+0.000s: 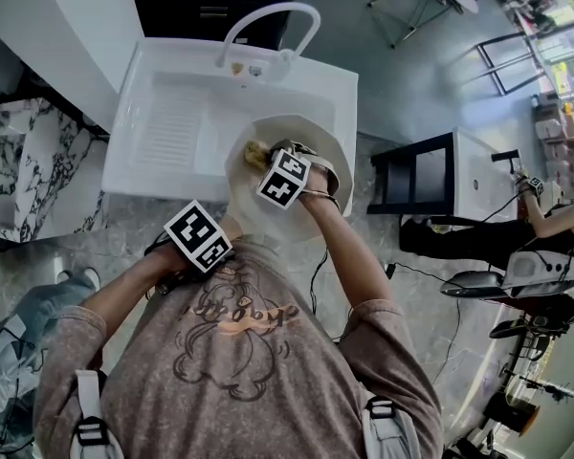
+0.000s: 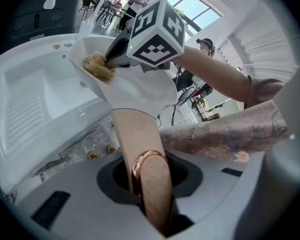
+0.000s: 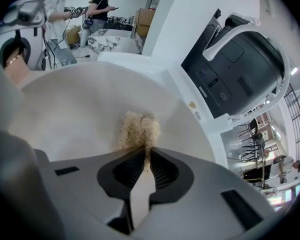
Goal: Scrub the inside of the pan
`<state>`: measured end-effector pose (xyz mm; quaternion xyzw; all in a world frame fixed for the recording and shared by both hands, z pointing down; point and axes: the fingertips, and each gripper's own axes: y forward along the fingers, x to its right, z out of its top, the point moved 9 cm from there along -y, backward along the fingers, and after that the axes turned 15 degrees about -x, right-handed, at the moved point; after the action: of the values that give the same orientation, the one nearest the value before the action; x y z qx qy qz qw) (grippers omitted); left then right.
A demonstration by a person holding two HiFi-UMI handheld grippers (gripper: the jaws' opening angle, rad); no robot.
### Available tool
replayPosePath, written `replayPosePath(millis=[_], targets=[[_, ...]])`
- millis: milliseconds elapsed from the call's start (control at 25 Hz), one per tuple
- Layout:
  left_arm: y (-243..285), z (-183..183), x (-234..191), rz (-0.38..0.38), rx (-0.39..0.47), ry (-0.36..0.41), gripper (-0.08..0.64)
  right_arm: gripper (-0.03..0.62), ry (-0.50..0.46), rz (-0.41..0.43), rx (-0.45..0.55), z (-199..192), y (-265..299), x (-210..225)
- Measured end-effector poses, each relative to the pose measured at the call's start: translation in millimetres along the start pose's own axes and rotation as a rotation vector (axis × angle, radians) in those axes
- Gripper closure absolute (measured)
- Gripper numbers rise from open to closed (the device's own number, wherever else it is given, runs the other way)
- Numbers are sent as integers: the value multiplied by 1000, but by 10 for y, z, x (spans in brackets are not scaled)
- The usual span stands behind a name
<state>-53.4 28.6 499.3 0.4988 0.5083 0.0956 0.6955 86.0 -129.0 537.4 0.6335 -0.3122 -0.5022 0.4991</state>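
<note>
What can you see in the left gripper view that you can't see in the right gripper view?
Only the left gripper view shows the copper ring on the wooden handle, the ribbed part of the sink, and the person's arm. Only the right gripper view shows the marble counter and, up close, the right gripper pinching the scrubber. Both show the white pan with the scrubber against its inside.

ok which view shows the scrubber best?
Right gripper view: the scrubber sits centre frame, pinched in the right claw, against the pan. Left gripper view shows it small; head view, only a part beside that gripper.
</note>
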Motion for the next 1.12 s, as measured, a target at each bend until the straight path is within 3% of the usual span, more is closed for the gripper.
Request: replayPosePath(millis=[480,720,1120], targets=[[-37,6,0,10,3,1,462,543,-90,-124,-142,-334,182,262],[-30,14,-41,8,-6,6,462,543,-65,-100,-172,-541,226,318],[-61,56,-55,0,6,-11,460,545,-111,-46,-230,-792,183,270]])
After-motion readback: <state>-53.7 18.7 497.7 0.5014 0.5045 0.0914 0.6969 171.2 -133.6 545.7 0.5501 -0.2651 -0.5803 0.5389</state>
